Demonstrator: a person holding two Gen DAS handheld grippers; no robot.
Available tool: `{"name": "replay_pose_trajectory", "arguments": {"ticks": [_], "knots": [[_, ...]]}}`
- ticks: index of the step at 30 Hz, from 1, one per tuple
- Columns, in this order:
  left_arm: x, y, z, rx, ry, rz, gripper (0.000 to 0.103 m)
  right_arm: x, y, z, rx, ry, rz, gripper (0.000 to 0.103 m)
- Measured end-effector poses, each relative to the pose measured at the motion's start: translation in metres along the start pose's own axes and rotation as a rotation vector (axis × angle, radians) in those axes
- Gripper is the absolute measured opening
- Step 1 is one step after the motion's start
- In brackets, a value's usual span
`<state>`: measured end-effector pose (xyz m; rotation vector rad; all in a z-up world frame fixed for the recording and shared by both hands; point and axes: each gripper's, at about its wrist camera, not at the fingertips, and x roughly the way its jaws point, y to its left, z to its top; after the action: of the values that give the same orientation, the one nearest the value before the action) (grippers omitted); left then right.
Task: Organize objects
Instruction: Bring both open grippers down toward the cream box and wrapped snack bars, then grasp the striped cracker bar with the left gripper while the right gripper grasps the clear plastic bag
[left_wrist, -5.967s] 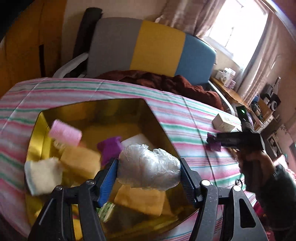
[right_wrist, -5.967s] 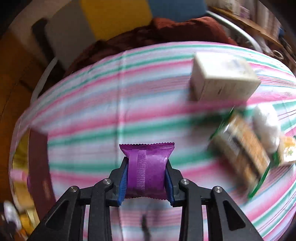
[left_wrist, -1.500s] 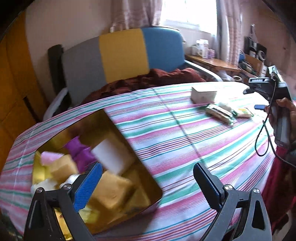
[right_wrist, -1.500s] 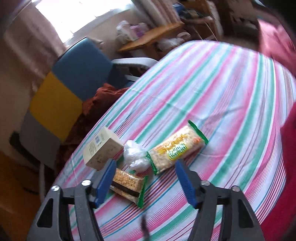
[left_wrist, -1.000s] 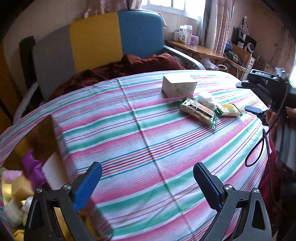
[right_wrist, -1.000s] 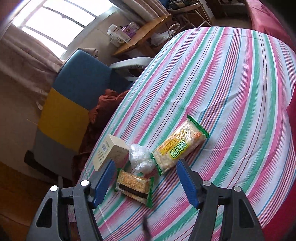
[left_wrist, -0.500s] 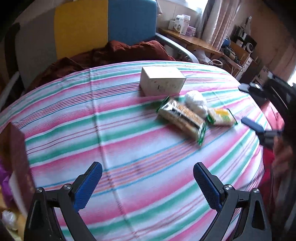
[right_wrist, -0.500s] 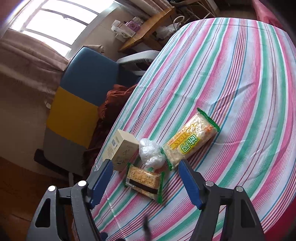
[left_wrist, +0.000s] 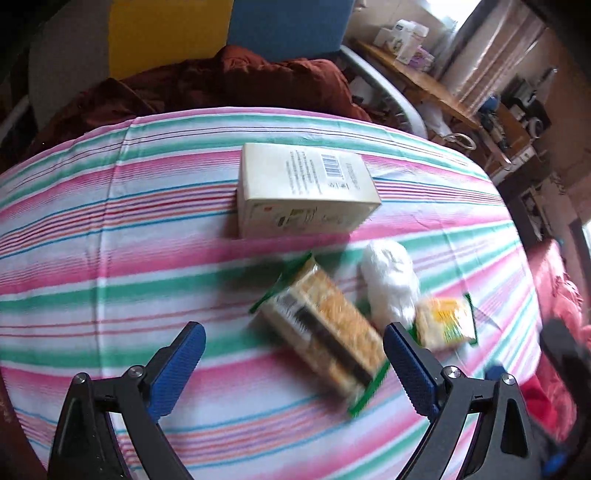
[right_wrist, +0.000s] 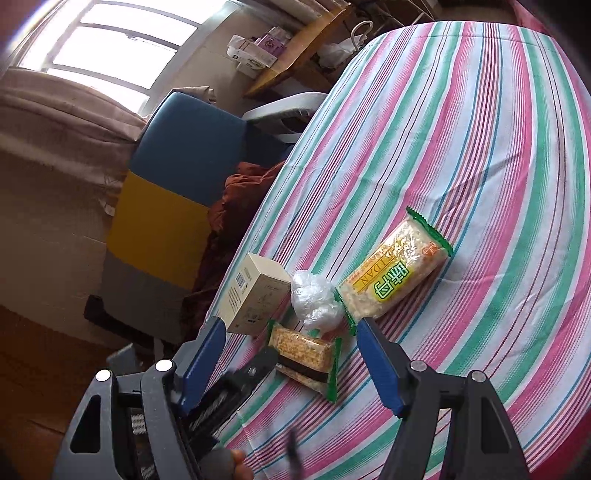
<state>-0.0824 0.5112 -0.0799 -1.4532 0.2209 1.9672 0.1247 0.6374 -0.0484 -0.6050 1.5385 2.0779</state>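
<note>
On the striped tablecloth (left_wrist: 110, 240) lie a cream box (left_wrist: 306, 188), a brown-banded cracker pack (left_wrist: 325, 332), a white plastic-wrapped lump (left_wrist: 391, 284) and a yellow-green snack pack (left_wrist: 447, 321). My left gripper (left_wrist: 291, 365) is open and empty, low over the cloth, with the cracker pack between its fingers. My right gripper (right_wrist: 291, 354) is open and empty, above the same cluster: the box (right_wrist: 255, 295), the lump (right_wrist: 314, 299), the cracker pack (right_wrist: 303, 354) and the long snack pack (right_wrist: 395, 273). The left gripper's body shows at the lower left of the right wrist view.
A grey, yellow and blue chair (left_wrist: 221, 40) with a dark red cloth (left_wrist: 221, 85) stands behind the table. A wooden shelf with small boxes (left_wrist: 406, 33) is at the back right. The table's rounded edge (left_wrist: 517, 229) falls off to the right.
My left gripper has swung right, away from the gold box, and closed in on the snack cluster. My right gripper has shifted slightly nearer the cluster. Both stayed open.
</note>
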Motion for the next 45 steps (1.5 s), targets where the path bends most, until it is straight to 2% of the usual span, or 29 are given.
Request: {"name": "replay_pose_trajectory", "arguments": {"ticks": [3,5,7,11,14,17,19,21,26,32,34,40,45], "knots": [[0.016,-0.009,0.008,-0.016,0.010,0.058,0.095,0.001,-0.002,0.001,0.010,0.008,0.009,0.075],[0.032,-0.011,0.010,-0.023,0.049,0.086,0.092,0.001,-0.002,0.001,0.010,0.009,0.010,0.075],[0.035,-0.012,0.009,-0.023,0.027,0.107,0.093,0.002,-0.002,0.001,0.010,0.011,0.007,0.075],[0.035,-0.021,-0.003,0.092,-0.004,0.144,0.092,0.004,-0.002,0.001,0.005,0.013,-0.009,0.075],[0.031,-0.021,-0.014,0.180,-0.023,0.164,0.082,0.004,0.000,0.001,-0.007,0.013,-0.017,0.075],[0.023,-0.015,-0.026,0.243,-0.045,0.150,0.072,0.006,0.001,0.000,-0.025,0.014,-0.040,0.075],[0.015,-0.009,-0.035,0.277,-0.065,0.141,0.056,0.009,0.003,-0.001,-0.038,0.025,-0.057,0.075],[0.007,-0.001,-0.043,0.304,-0.081,0.132,0.046,0.011,0.005,-0.002,-0.055,0.032,-0.072,0.075],[-0.012,0.019,-0.070,0.346,-0.107,0.117,0.046,0.023,0.013,-0.007,-0.122,0.074,-0.126,0.075],[-0.043,0.044,-0.126,0.373,-0.208,0.113,0.046,0.044,0.024,-0.020,-0.218,0.165,-0.199,0.075],[-0.039,0.043,-0.135,0.381,-0.233,0.109,0.046,0.048,0.029,-0.025,-0.264,0.176,-0.219,0.072],[-0.042,0.054,-0.139,0.336,-0.249,0.055,0.046,0.056,0.042,-0.039,-0.390,0.179,-0.307,0.069],[-0.041,0.055,-0.136,0.325,-0.261,0.034,0.046,0.061,0.042,-0.044,-0.423,0.197,-0.363,0.069]]}}
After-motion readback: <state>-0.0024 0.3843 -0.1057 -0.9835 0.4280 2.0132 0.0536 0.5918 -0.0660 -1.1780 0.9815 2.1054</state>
